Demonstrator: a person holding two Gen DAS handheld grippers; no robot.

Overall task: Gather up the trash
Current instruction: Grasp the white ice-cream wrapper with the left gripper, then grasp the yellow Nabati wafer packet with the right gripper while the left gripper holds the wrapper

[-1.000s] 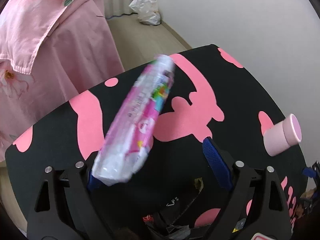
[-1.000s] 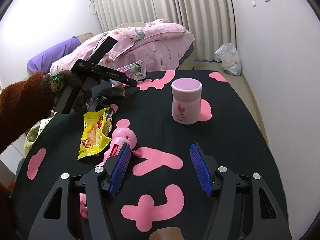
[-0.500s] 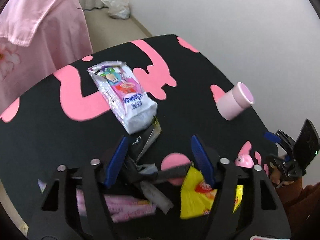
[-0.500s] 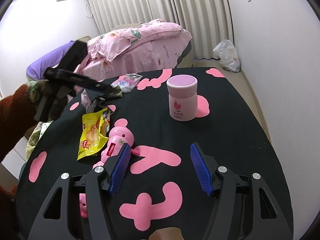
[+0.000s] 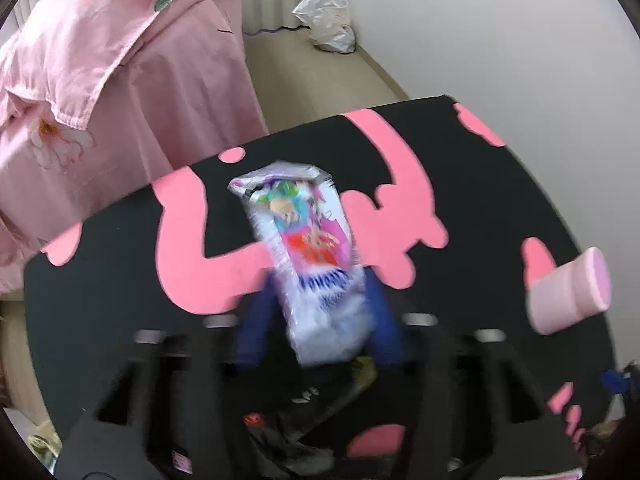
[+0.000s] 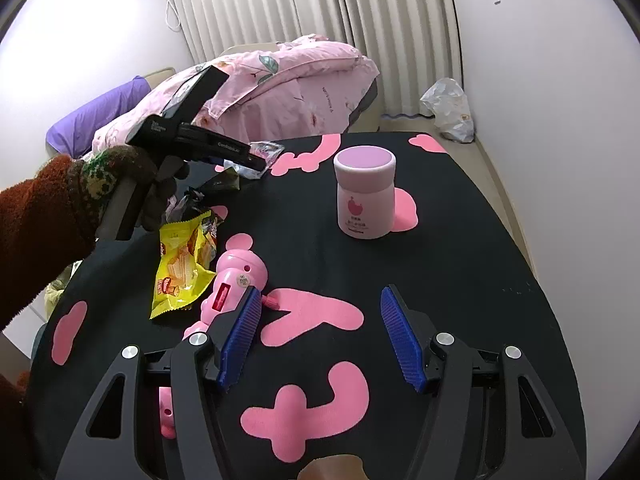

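A clear plastic snack packet printed with cartoon figures fills the centre of the left wrist view, its near end between the blue pads of the left tool, whose jaws are closing on it; the frame is blurred, but the pads appear to press its sides. In the right wrist view that tool sits at upper left, held by a gloved hand, the packet at its tip above the table. Below it lie dark crumpled wrappers, a yellow wafer packet and a pink pig toy. A pink lidded jar stands upright right of centre. The right tool hovers with its jaws wide apart, holding nothing. A pink floral quilt covers the bed behind, and a white plastic bag lies on the floor at upper right.
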